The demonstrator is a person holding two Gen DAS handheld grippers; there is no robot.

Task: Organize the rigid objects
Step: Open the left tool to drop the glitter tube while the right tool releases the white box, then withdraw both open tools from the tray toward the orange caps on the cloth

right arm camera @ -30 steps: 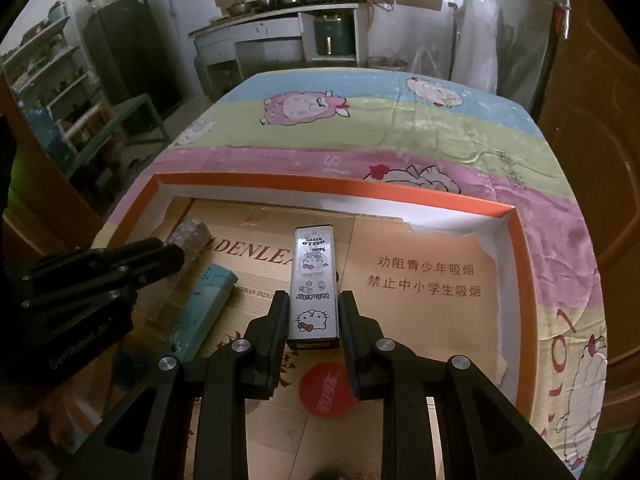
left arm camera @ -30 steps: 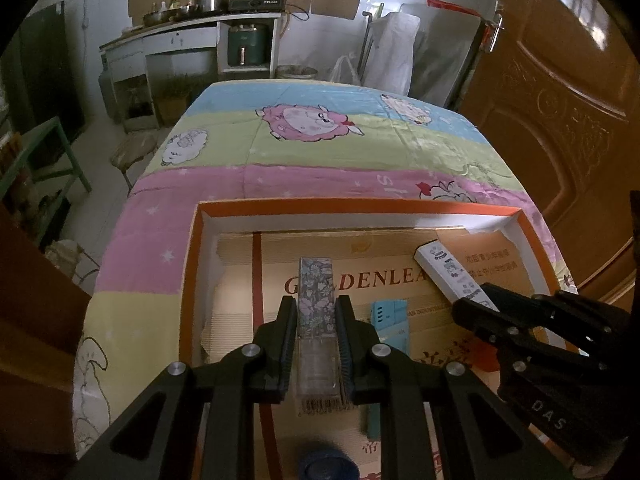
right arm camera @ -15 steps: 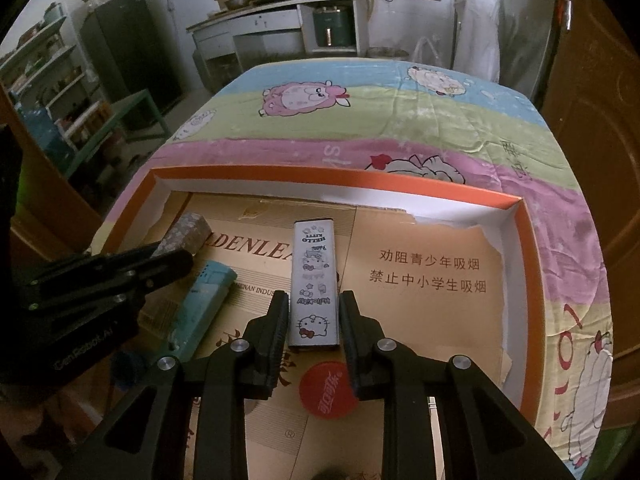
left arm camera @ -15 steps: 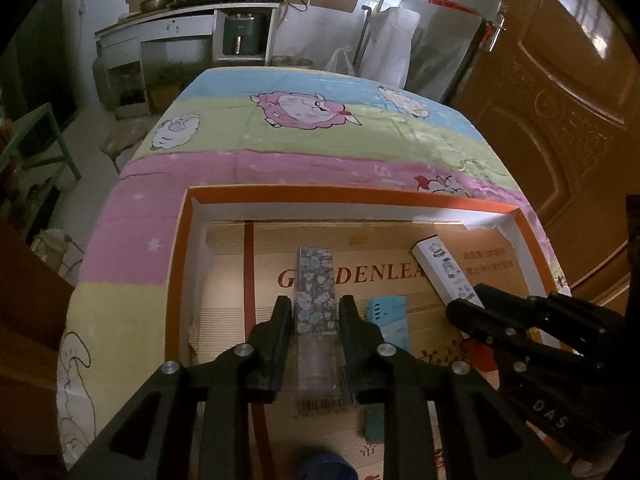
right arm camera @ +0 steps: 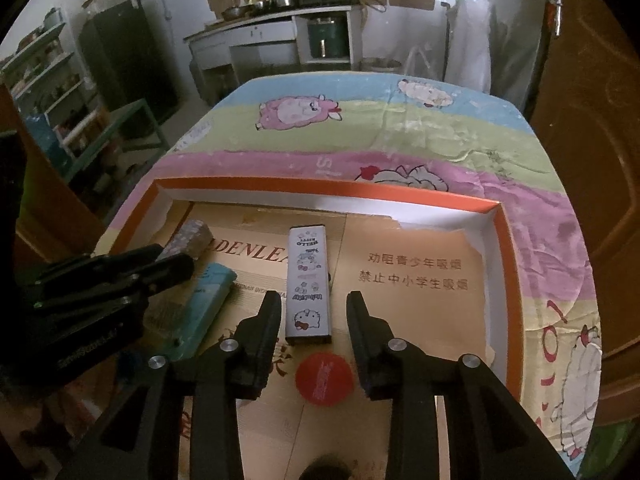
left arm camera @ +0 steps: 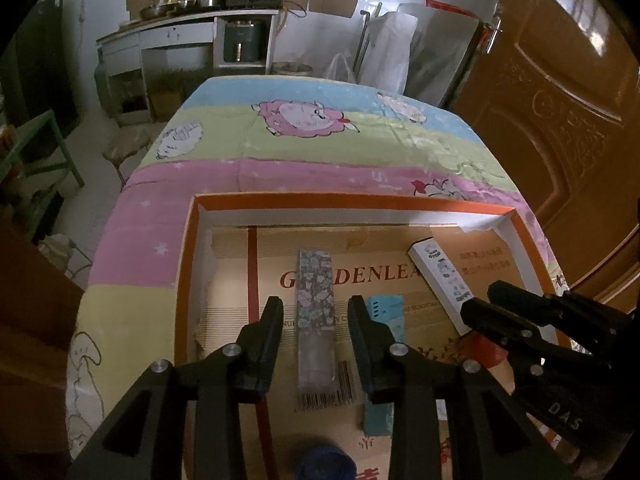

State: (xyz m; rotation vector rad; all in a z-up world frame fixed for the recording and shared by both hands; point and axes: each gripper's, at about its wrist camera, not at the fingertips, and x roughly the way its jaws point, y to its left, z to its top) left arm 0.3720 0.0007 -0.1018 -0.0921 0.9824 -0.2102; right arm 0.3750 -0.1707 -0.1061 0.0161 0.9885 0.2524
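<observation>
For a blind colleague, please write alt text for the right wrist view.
The open right gripper straddles a white Hello Kitty box lying flat in an orange-rimmed cardboard tray. A red cap lies nearer the camera, and the left gripper reaches in beside a teal box.

bare cardboard point(right arm camera: 412, 320) right of white box point(right arm camera: 309, 280), teal box point(right arm camera: 208, 304) crowding left

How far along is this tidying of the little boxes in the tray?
Three slim boxes lie in the orange-rimmed tray: a floral box, a teal box and a white cartoon box. Both the left gripper and the right gripper stand open around their boxes, holding nothing. The red disc lies loose; whether more sorting remains is unclear.
</observation>
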